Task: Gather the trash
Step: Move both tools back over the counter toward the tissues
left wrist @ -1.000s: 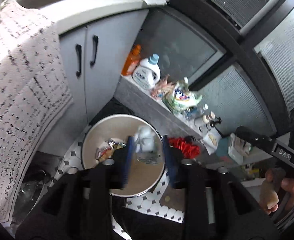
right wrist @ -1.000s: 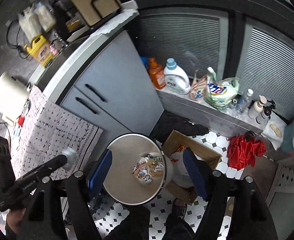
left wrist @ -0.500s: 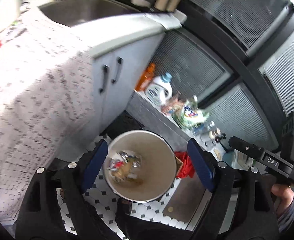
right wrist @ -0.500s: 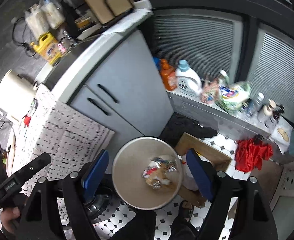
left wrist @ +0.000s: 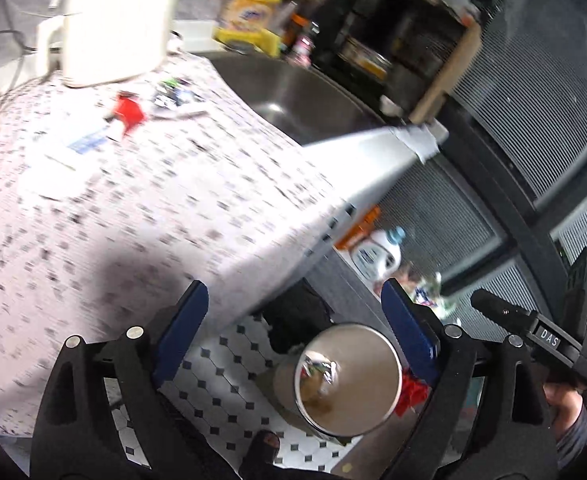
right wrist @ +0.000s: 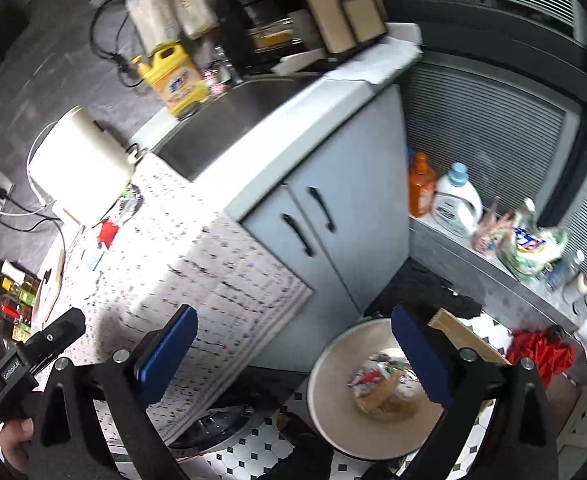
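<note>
While both tools hang above the kitchen floor, the left gripper [left wrist: 295,320] has its blue-padded jaws spread wide with nothing between them, and the right gripper [right wrist: 293,344] is likewise spread wide and empty. In the left wrist view the round metal trash bin [left wrist: 373,408] sits at lower centre on the black-and-white tiled floor [left wrist: 229,380], with crumpled wrappers [left wrist: 317,372] lying inside it. In the right wrist view the same bin [right wrist: 333,412] appears at lower right, the wrappers [right wrist: 385,384] heaped near its middle, partly behind the right jaw. A patterned cloth [left wrist: 133,208] fills the left and centre of the left view and drapes over the counter edge; on it, toward the upper left, lie a red scrap [left wrist: 127,114] and some blurred small packets [left wrist: 173,94] next to a white appliance [left wrist: 121,20]. The sink [right wrist: 229,112] sits beyond the cloth, a yellow bottle [right wrist: 175,80] behind it. A white detergent jug [right wrist: 455,204] and an orange bottle [right wrist: 421,186] stand on the ledge at right.
</note>
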`<action>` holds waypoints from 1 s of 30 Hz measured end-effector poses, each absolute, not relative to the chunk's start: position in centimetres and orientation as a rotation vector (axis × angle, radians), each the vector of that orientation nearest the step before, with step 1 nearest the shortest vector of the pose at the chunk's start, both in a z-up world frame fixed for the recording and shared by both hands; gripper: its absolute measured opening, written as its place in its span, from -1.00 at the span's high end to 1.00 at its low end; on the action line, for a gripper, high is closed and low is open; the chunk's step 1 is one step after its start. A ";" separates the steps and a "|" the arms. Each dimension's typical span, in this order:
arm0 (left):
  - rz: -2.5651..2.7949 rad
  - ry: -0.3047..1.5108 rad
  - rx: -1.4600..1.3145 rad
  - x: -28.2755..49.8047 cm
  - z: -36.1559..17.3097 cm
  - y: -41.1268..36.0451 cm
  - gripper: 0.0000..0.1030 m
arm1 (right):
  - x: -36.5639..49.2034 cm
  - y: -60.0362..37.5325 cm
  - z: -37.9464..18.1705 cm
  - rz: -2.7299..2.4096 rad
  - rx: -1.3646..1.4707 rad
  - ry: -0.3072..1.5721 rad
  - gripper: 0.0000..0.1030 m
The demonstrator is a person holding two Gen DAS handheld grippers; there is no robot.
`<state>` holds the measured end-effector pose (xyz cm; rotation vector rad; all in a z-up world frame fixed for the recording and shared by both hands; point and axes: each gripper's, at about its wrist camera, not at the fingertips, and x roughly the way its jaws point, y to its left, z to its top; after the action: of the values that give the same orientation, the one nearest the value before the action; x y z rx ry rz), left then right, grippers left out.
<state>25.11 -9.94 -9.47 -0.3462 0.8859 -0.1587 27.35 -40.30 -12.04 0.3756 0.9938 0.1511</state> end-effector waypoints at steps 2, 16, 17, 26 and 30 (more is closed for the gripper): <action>-0.133 0.868 -0.362 25.3 -9.1 -8.2 -0.69 | 28.2 -38.6 -11.7 0.171 0.364 0.996 -0.85; 0.036 0.804 -0.475 27.1 -10.2 3.7 -0.69 | 32.6 -28.1 -9.7 0.249 0.222 0.993 -0.85; 0.040 0.806 -0.471 27.3 -10.4 4.2 -0.69 | 32.8 -27.6 -9.8 0.248 0.213 0.997 -0.85; 0.160 0.830 -0.440 29.8 -12.8 8.6 -0.69 | 33.8 -22.5 -10.0 0.252 0.147 1.019 -0.85; 0.190 0.858 -0.460 31.1 -14.6 9.2 -0.62 | 33.8 -21.8 -10.0 0.240 0.120 1.030 -0.85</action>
<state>31.13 9.19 -14.64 -0.4604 0.8580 0.1895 33.77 -21.78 -10.03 0.1200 1.0302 0.2400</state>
